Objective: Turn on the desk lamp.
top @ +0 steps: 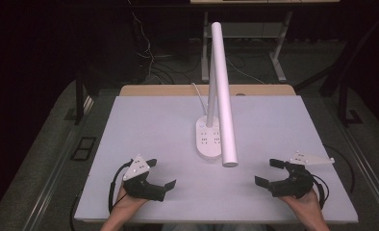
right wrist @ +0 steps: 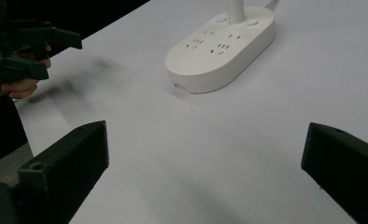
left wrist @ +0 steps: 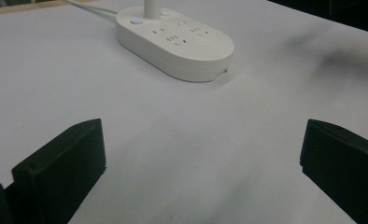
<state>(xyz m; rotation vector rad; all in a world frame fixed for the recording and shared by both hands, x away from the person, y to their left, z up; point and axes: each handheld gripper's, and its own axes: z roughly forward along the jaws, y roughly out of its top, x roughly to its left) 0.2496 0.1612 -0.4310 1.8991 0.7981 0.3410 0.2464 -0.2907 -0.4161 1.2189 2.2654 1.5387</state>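
Item: white oval plastic power-strip lamp base (top: 209, 139), lying at the centre of the high view on a pale grey rectangular table top (top: 149, 120); socket holes on its upper face; a slim white stem (top: 210, 103) rising from its far end; a long white cylindrical lamp tube (top: 223, 94) slanting from top centre to just right of the base; a thin white cable (top: 197, 96) running off toward the table's far edge.

Left black two-jaw gripper (top: 161, 173), lower left of the high view, held in a hand (top: 125, 204); jaws spread wide, nothing between them; the base lies well apart, up and to the right; in the left gripper view the base (left wrist: 175, 42) sits at upper centre, beyond the open jaws.

Right black two-jaw gripper (top: 267, 172), lower right of the high view, held in a hand (top: 305, 207); jaws likewise wide apart and empty; the base lies well apart, up and to the left; in the right gripper view the base (right wrist: 222, 46) sits at upper centre, the left gripper (right wrist: 63, 53) at upper left.
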